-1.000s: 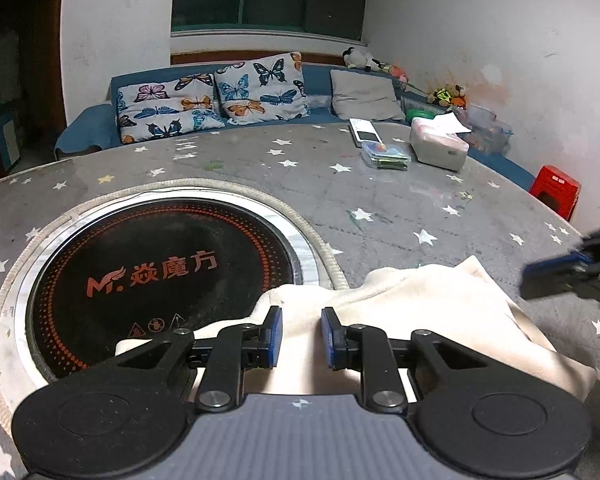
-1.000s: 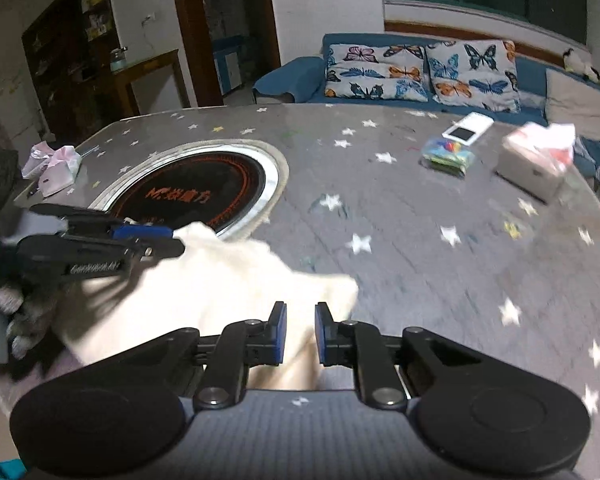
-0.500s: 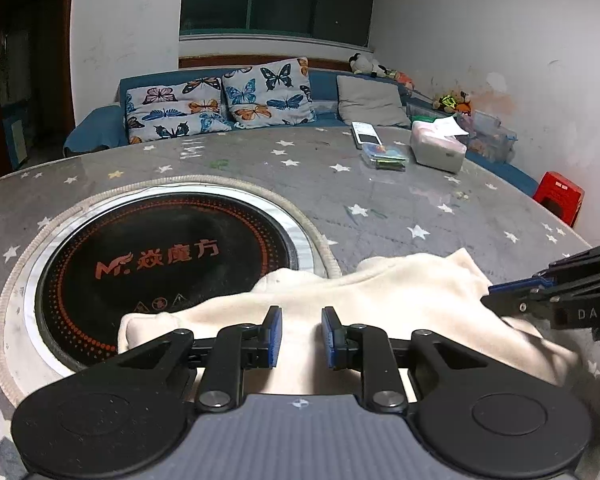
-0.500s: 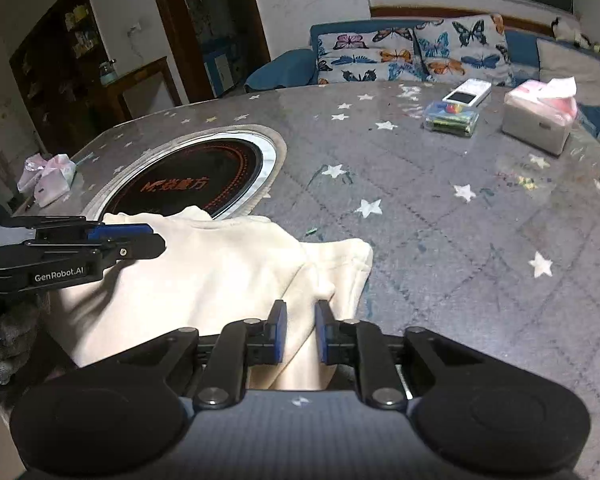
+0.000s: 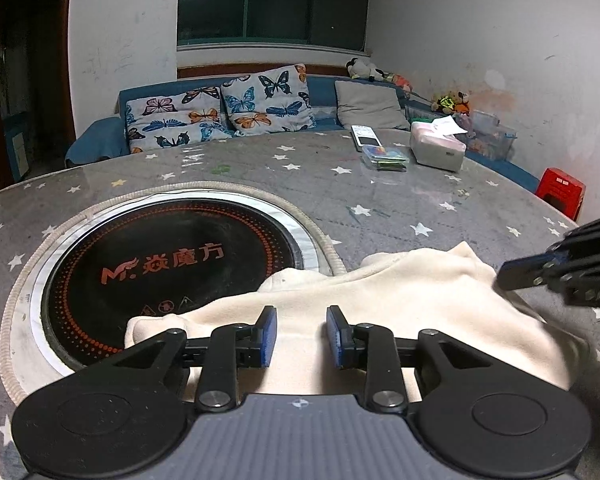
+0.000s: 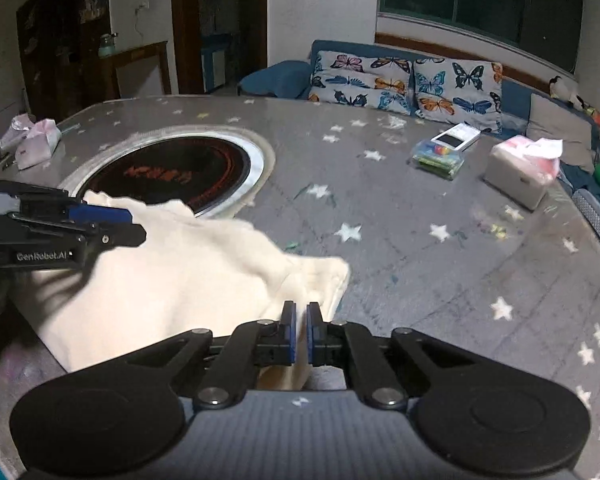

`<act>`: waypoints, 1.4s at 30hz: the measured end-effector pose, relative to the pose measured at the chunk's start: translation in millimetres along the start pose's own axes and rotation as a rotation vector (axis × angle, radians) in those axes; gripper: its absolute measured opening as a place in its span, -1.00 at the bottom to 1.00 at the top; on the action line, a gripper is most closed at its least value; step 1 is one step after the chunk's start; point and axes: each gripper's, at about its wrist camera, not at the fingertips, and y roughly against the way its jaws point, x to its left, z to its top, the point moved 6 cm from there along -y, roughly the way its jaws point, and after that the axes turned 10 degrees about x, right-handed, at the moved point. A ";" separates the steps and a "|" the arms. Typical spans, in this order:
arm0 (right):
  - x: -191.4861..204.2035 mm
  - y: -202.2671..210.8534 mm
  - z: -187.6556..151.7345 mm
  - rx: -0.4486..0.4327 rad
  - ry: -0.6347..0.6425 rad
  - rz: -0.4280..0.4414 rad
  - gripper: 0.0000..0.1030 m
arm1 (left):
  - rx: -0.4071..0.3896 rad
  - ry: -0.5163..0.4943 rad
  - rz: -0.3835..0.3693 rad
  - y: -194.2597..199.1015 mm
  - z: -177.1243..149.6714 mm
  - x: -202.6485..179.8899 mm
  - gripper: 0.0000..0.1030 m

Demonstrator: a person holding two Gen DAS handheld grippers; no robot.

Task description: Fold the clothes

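Observation:
A cream garment (image 5: 400, 304) lies bunched on the grey star-patterned table (image 5: 340, 184), partly over the rim of the round black cooktop (image 5: 168, 264). My left gripper (image 5: 301, 335) is open, its fingers apart above the garment's near edge. My right gripper (image 6: 300, 330) has its jaws almost together at the garment's (image 6: 180, 280) right near edge; cloth shows beneath them, but whether it is pinched is unclear. Each gripper shows in the other's view: the left (image 6: 112, 220) and the right (image 5: 520, 276).
At the far right of the table are a tissue box (image 5: 436, 148), a clear box of coloured items (image 5: 384, 158) and a white remote (image 5: 366, 138). A pink packet (image 6: 36, 146) lies at the far left. A sofa with butterfly cushions (image 5: 220, 112) stands behind; a red stool (image 5: 562, 192) is right.
The right gripper's jaws have narrowed at the garment's edge and it has shifted with the cloth, which now lies more spread. The left gripper stays open over the garment.

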 end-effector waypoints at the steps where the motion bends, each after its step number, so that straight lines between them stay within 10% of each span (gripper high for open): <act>1: 1.6 5.9 0.5 -0.005 0.008 0.010 -0.91 | 0.000 0.006 -0.001 1.3 0.2 1.0 -0.42; 11: 43.2 38.6 -8.5 0.014 0.154 0.166 -0.90 | -0.022 -0.039 -0.056 45.7 -14.8 -10.8 -0.42; 22: 43.2 11.5 -28.0 0.092 0.154 0.172 -0.89 | 0.010 0.046 -0.073 64.0 -55.7 20.2 -0.45; 42: 36.8 15.9 1.7 0.046 0.151 0.144 -0.87 | -0.003 0.061 -0.059 61.6 -30.3 28.8 -0.38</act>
